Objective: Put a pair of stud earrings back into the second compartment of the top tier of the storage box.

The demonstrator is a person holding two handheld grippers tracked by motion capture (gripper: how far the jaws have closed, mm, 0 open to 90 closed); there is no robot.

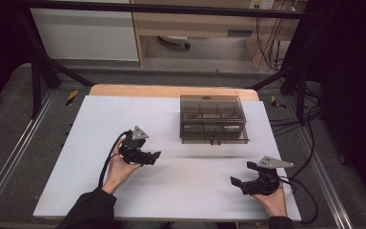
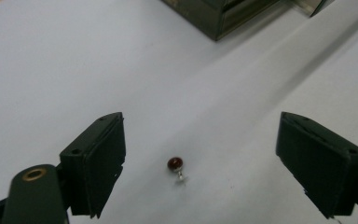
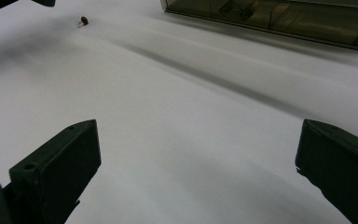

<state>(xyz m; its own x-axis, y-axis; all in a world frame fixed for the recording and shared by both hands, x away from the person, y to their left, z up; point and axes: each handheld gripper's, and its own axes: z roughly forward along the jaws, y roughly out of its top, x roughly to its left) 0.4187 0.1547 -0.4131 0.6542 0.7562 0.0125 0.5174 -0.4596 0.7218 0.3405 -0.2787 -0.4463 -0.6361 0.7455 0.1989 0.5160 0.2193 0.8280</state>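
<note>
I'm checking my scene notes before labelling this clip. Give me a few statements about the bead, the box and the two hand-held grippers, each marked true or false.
1. The left hand-held gripper is open. True.
2. The red bead is clamped between its jaws. False: it lies on the white sheet, touching neither jaw.
3. The box is closed. True.
4. The right hand-held gripper holds the box. False: it is open and apart from it.

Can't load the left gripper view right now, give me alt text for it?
A small red bead on a metal pin lies on the white table, between the open left gripper fingers, touching neither. A corner of the smoky clear box sits at top.
</note>
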